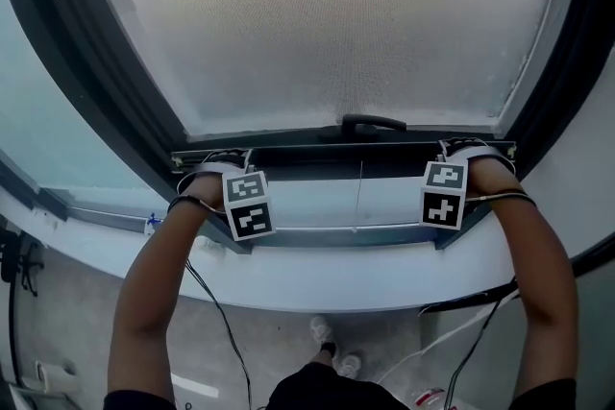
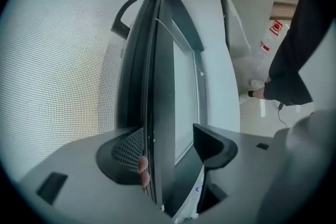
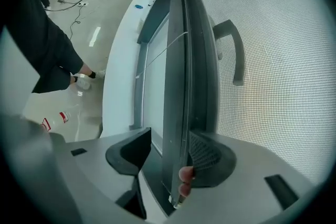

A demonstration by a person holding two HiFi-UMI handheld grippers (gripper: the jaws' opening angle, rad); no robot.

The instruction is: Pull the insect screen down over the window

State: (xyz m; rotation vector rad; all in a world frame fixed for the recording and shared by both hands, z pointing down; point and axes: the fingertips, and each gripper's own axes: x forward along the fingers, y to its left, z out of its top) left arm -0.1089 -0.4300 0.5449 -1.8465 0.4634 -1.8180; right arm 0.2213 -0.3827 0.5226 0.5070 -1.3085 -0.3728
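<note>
Both tongs stand with jaws apart and the screen's bottom bar between them. On the left gripper [image 2: 170, 150] and the right gripper [image 3: 170, 155] alike, the ribbed pad on the mesh side lies against the bar, while the room-side jaw stands clear of it, so neither looks clamped. They sit one at each end, probably so that the bar comes down level and does not jam in its tracks. One window [image 1: 106, 82] fills the head view, and one insect screen [image 1: 336, 24] already covers most of it. Its mesh hangs taut down to the single bottom bar [image 1: 288, 154]. That bar sits low, near the lower frame, with a pale strip of glass uncovered beneath it, so I judge the pull nearly done but not finished. One sill [image 1: 317, 278] curves below. A single handle [image 1: 373, 123] sits on the bar between the two grippers, untouched. What seems to be one thin cord [image 1: 359, 192] hangs below the bar's middle, though it is too fine to be sure.
</note>
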